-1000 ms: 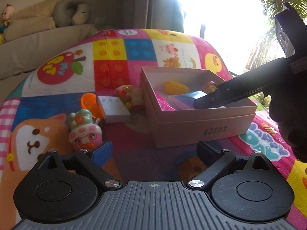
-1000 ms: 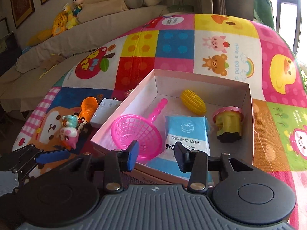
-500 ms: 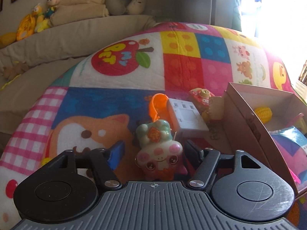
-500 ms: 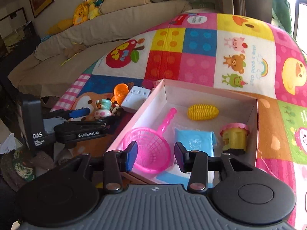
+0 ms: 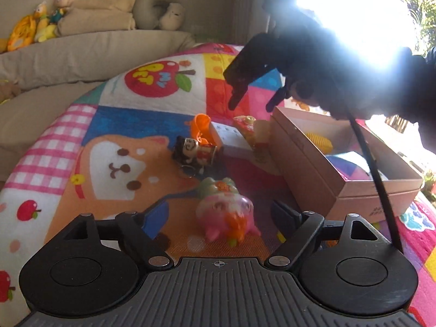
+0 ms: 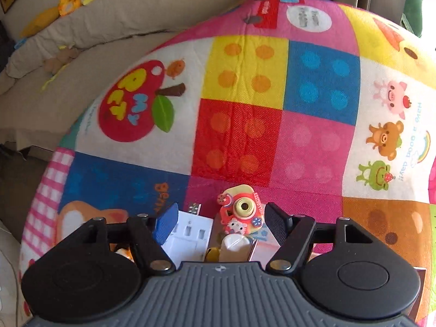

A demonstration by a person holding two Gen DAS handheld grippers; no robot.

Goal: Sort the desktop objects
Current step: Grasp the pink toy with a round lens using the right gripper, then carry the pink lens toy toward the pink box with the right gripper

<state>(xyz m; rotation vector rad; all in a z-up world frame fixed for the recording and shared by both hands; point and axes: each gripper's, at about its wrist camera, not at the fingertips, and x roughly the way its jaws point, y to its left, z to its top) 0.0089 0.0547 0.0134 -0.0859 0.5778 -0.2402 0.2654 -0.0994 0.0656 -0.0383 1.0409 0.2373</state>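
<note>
Showing only rightward: toy camera (image 6: 241, 211) between fingers (image 6: 275, 222).

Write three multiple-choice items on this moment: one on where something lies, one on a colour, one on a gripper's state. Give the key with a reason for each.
1. Where does the pink pig toy lie?
A. in the cardboard box
B. on the mat between the left gripper's fingers
C. on the sofa

2. What colour is the corn toy in the cardboard box?
A. yellow
B. green
C. black

3. How does the right gripper stand?
A. shut on the toy camera
B. open, fingers either side of the toy camera
C. shut on nothing

Key: 1 B, the pig toy lies on the mat between the left gripper's open fingers; 2 A, it shows yellow inside the box; 3 B, gaps show on both sides of the toy camera.
</note>
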